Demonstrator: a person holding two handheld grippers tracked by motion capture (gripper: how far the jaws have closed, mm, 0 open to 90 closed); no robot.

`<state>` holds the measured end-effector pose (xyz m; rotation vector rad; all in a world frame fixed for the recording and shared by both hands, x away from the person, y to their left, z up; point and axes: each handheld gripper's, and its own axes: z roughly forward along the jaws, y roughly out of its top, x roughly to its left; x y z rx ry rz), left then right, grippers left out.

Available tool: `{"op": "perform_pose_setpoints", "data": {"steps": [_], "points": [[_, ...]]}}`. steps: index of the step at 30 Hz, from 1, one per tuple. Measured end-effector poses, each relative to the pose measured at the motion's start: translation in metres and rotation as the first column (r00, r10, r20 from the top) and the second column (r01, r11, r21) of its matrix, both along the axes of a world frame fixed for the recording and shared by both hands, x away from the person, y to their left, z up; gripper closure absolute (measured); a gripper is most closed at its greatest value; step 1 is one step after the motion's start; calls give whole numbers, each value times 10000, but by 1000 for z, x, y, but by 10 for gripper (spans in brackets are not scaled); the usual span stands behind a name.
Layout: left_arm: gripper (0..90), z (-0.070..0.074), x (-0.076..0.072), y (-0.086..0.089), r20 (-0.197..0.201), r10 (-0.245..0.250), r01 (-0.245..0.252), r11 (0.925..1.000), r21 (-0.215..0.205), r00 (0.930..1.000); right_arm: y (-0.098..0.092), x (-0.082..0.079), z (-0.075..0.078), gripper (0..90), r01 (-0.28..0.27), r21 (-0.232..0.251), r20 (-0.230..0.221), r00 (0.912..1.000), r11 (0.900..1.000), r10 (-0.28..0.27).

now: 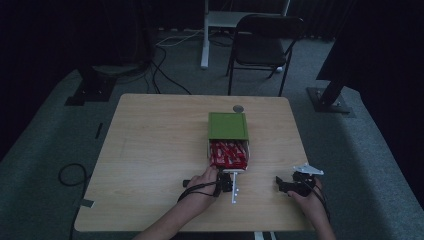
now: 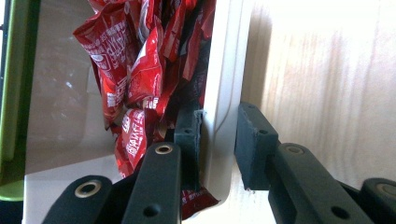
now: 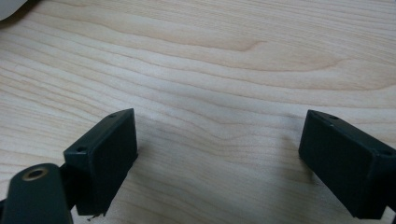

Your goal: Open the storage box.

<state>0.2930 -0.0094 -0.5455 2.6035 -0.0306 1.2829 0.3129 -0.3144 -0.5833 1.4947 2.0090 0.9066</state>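
Packets (image 1: 228,154) lie in the drawer (image 1: 228,170), which juts from the box (image 1: 228,125) toward the person. Left gripper (image 1: 226,181) at drawer's front wall; right gripper (image 1: 281,185) well right.

Between the black fingers (image 2: 187,140) of the left gripper (image 2: 217,140) runs a cream drawer wall (image 2: 223,93). Beyond them lie red packets (image 2: 140,70) with white print, under a green box (image 1: 228,125). The table (image 3: 210,60) shows pale wood grain.
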Motion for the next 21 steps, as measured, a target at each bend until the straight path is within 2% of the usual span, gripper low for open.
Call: {"op": "perform_pose_setpoints", "data": {"steps": [1,4,11,14,21], "points": [[736,-1,-2,0,23,-24,24,9999,-138,10000,0,0,0,110,0,1,-1,10000,10000,0],[736,-2,-6,0,0,-52,52,9998,-204,10000,0,0,0,110,0,-1,-3,10000,10000,0],[741,-5,-17,0,-141,-134,134,9999,-53,9998,0,0,0,110,-2,-3,-2,10000,10000,2],[740,-5,-21,0,-179,-128,124,9997,-199,9998,0,0,0,110,-2,-4,-2,10000,10000,2],[741,-4,-30,0,-229,-189,188,9998,-75,9996,0,0,0,110,-3,-6,-2,10000,10000,3]]}}
